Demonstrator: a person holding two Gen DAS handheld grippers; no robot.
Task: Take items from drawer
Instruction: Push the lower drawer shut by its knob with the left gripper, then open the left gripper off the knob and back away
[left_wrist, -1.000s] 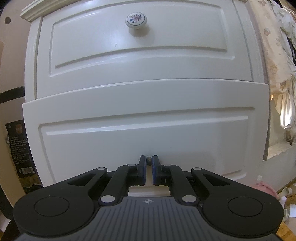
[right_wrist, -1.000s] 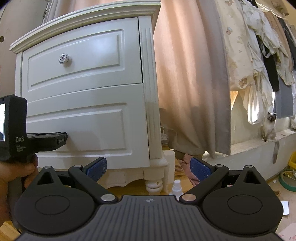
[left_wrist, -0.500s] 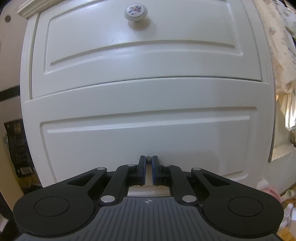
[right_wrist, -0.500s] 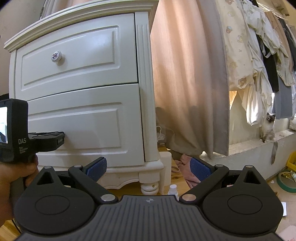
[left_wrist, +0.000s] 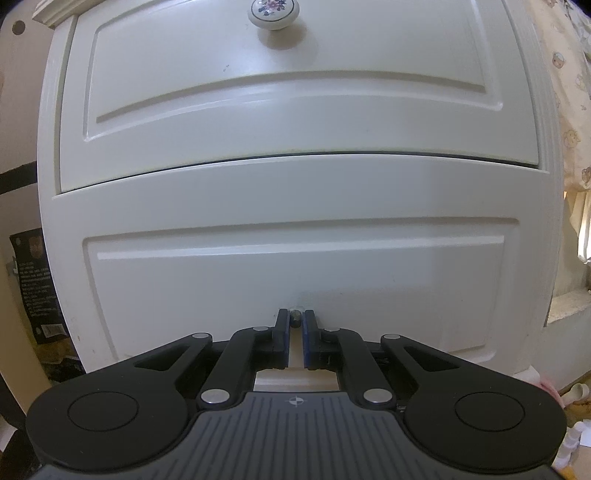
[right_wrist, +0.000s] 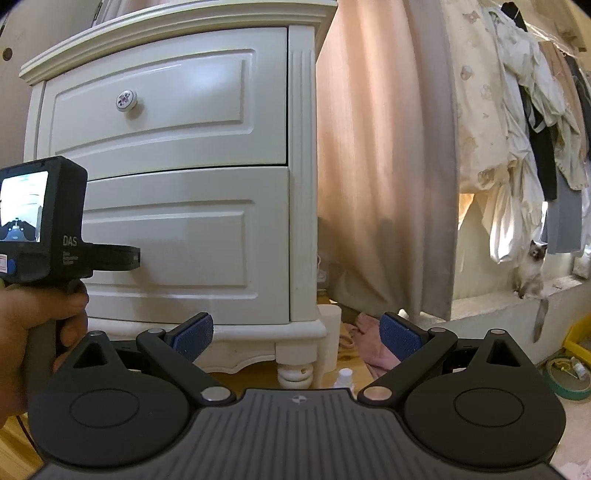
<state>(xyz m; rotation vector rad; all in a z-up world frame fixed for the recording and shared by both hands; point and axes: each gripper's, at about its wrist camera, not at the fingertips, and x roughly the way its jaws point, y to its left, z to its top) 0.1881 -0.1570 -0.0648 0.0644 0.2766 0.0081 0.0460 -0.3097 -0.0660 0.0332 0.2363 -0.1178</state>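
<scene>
A white two-drawer nightstand (right_wrist: 303, 184) stands in both views. My left gripper (left_wrist: 295, 319) is shut on the small knob (left_wrist: 296, 317) of the lower drawer (left_wrist: 295, 251). The lower drawer front sits almost flush with the cabinet, and nothing inside shows. The upper drawer (left_wrist: 295, 92) is closed and has a floral ceramic knob (left_wrist: 273, 12). In the right wrist view the left gripper (right_wrist: 135, 256) shows at the lower drawer (right_wrist: 184, 243), held by a hand. My right gripper (right_wrist: 295, 334) is open and empty, low in front of the nightstand's right corner.
A pink curtain (right_wrist: 388, 166) hangs right of the nightstand. Clothes (right_wrist: 517, 129) hang further right. A cat (right_wrist: 530, 266) sits on a ledge. A small white bottle (right_wrist: 345, 376), pink cloth (right_wrist: 369, 347) and a tape roll (right_wrist: 567, 376) lie on the floor.
The lower drawer, slightly pulled out a second ago, has gone back in towards the cabinet with my left gripper still on its knob. The right gripper's view has shifted a little.
</scene>
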